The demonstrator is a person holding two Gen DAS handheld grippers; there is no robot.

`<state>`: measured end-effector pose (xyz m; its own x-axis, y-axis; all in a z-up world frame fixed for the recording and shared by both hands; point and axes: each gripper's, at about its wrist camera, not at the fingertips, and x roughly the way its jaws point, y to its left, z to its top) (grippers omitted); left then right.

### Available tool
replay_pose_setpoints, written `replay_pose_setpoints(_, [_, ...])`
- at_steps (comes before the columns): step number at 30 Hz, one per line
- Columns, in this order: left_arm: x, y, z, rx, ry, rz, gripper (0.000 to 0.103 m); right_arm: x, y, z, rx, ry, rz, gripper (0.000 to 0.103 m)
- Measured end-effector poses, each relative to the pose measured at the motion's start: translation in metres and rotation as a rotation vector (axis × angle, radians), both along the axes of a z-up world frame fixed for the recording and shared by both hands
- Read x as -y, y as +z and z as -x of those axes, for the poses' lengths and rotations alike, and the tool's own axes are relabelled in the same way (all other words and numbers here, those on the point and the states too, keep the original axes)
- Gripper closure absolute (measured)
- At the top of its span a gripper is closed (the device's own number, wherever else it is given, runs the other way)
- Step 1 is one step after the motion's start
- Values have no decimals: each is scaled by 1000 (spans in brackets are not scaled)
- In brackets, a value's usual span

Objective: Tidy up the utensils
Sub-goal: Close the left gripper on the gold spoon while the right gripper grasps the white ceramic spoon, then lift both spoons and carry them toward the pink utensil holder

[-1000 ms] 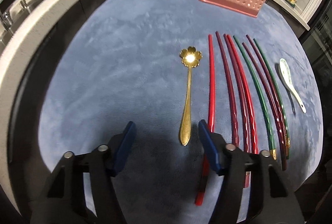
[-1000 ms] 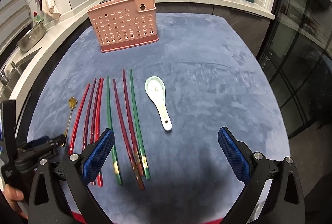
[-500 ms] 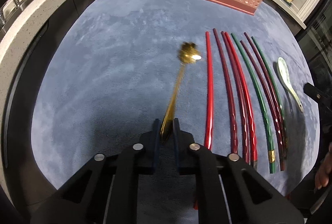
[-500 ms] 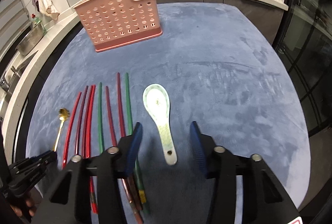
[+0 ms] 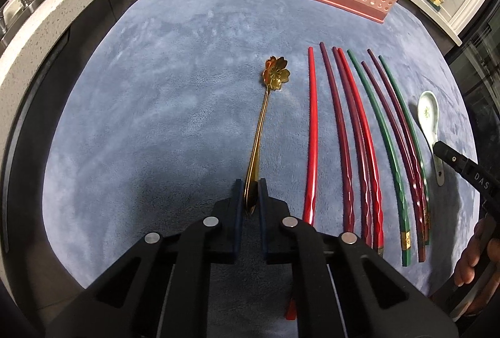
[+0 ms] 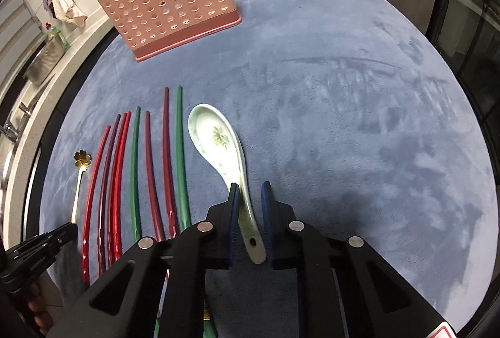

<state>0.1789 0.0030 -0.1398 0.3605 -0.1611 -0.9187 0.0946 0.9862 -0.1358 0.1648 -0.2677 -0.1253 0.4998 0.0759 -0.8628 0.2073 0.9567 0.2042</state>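
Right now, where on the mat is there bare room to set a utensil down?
Free: the wide stretch right of the ceramic spoon, and left of the gold spoon out to the mat edge. Crowded: the chopsticks between both spoons, below the pink holder.

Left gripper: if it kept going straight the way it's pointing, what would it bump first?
The left gripper, shut on the gold flower spoon handle, points steeply down, so it would probably press into the blue mat just ahead. Depth is hard to judge.
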Motion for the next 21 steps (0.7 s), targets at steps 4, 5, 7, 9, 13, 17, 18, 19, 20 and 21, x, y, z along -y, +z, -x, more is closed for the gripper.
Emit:
replay_pose_setpoints(4, [0,0,0,2,1,3,95,-4,-6,3,-5,8,-10,90])
replay_pose_setpoints(5, [0,0,0,2,2,4,95,-5,-6,5,2,10,-5,90])
replay_pose_setpoints(7, [-1,0,0,5,3,10,95,-5,-7,7,5,12,-5,90])
replay_pose_setpoints(9, [-2,-1,1,10,2,15,95,-6,-7,8,5,13,-5,90])
replay_pose_setpoints(13, [-5,1,3,11,3,43,102,-7,-3,12,4,16,-7,94])
replay_pose_setpoints(17, [-7,7,7,21,-3,66,102,-8,5,20,14,8,0,95])
replay_pose_setpoints(18, [-7,10,9,29,-5,66,102,-8,7,21,18,8,2,95])
replay_pose_setpoints(19, [-8,11,10,32,-6,68,102,-7,10,23,25,6,5,95])
replay_pose_setpoints(20, [-8,13,11,37,-8,71,102,-7,13,25,28,3,8,96])
replay_pose_setpoints(21, [-9,16,13,42,-9,72,102,-7,15,27,33,-1,10,96])
